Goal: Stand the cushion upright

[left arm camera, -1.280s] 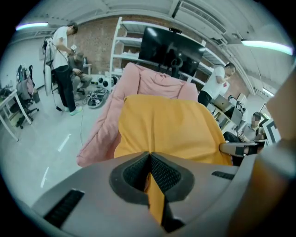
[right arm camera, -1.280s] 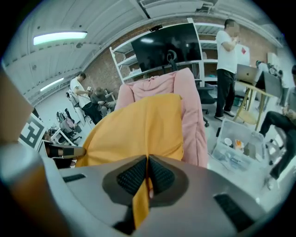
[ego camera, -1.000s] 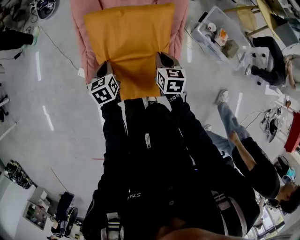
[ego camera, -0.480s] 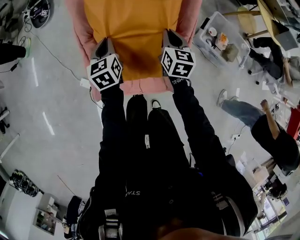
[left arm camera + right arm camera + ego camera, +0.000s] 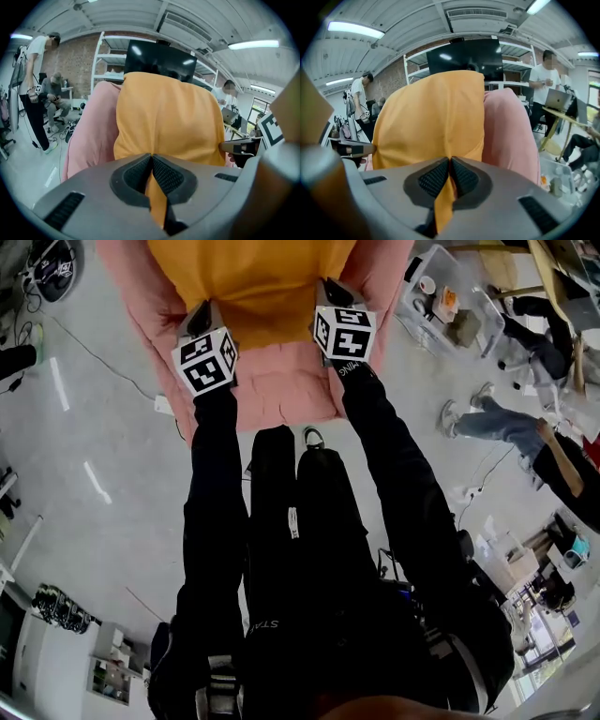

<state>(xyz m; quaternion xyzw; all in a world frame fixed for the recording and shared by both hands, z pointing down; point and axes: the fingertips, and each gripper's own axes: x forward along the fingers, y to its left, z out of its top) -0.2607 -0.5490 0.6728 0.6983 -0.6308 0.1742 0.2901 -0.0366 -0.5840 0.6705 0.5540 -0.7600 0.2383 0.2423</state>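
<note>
Ceiling strip lights (image 5: 355, 29) shining bright overhead, pale streaks glaring on the floor (image 5: 112, 521) at the head view's left, cushion (image 5: 168, 117) glowing evenly, gripper views bending and darkening at their round edges, near foreground blurring

From the head we look steeply down, past our own arms (image 5: 214, 512), onto the pink armchair (image 5: 281, 390) far ahead. Each gripper view looks along its jaws, very near the orange cushion (image 5: 168, 122) (it fills both); all three views share it.
</note>
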